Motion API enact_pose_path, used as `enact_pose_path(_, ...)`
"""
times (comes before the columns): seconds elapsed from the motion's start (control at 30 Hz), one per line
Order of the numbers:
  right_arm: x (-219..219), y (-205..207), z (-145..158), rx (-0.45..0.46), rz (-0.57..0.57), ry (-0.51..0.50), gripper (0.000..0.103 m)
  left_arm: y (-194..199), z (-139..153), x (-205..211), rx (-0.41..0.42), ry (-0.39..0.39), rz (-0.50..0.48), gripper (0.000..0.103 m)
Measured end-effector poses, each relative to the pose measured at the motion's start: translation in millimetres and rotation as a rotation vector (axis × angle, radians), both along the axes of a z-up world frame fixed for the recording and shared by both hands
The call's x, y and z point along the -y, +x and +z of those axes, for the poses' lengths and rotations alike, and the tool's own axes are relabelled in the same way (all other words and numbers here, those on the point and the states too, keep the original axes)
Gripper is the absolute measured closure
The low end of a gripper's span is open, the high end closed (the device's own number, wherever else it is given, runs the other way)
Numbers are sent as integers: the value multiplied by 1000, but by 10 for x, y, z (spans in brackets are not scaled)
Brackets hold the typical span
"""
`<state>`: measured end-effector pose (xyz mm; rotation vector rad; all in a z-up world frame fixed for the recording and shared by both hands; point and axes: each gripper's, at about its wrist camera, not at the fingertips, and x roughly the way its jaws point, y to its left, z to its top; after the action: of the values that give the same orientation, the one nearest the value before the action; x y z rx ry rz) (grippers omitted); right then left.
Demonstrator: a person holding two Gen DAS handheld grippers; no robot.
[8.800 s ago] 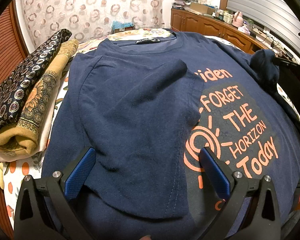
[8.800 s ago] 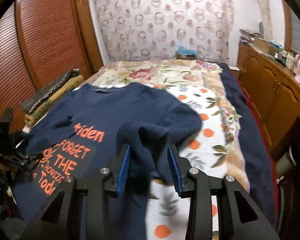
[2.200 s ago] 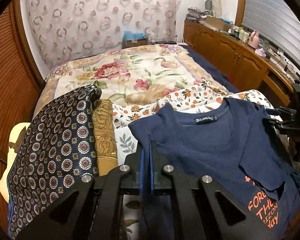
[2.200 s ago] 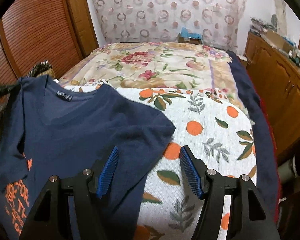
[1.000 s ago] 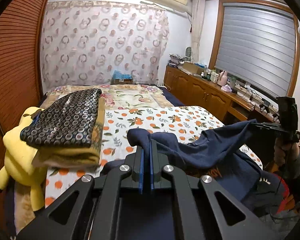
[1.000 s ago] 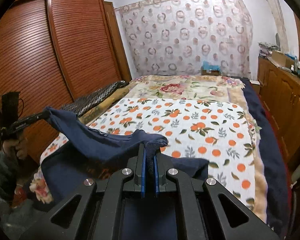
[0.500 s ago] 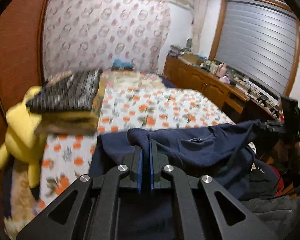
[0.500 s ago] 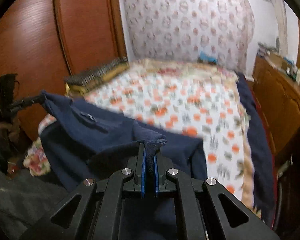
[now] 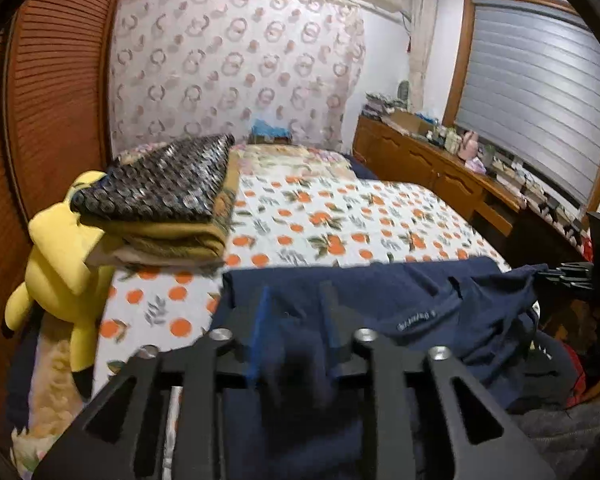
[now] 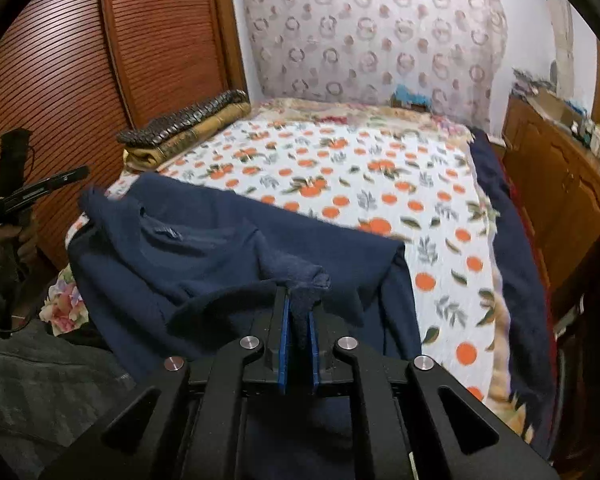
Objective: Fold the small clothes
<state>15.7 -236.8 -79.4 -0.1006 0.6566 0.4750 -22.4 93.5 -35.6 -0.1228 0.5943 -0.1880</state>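
Right wrist: right gripper angled downward over navy T-shirt.

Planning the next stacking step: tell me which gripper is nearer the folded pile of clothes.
Left. The left gripper is just in front of the folded pile; the right gripper sits across the shirt.

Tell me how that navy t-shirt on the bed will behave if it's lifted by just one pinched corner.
The navy t-shirt looks floppy: it sags in folds between the right tongs and the bed. Lifted by one pinch, it would likely drape and lose its fold. It seems light, since a small bunch of fabric carries it. The left tongs have just been opening, with cloth between them.
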Motion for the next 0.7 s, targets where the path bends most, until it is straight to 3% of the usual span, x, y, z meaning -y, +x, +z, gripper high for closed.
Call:
enact_pose_path(0.07, 7, -41, 82, 16, 6, 4, 90, -15, 73, -75, 25, -9, 16, 56)
enact_pose_path(0.13, 36, -76, 165, 22, 11, 5, 81, -10, 135, -145, 35, -5, 33, 52)
enact_pose_path(0.17, 62, -103, 204, 30, 9, -1, 75, -3, 146, -166, 34, -2, 37, 42)
enact_pose_path(0.23, 113, -107, 278, 53, -2, -10, 74, 18, 163, -219, 40, -2, 42, 24)
enact_pose_path(0.27, 134, -101, 308, 62, -8, -11, 73, 32, 160, -239, 40, -7, 40, 21)
enact_pose_path(0.47, 156, 49, 277, 88, -50, -21, 73, 250, 30, -220, -7, 31, 34, 21)
enact_pose_path(0.7, 66, 370, 39, 74, -64, -24, 70, 560, -234, -159, -84, 42, 26, 21)
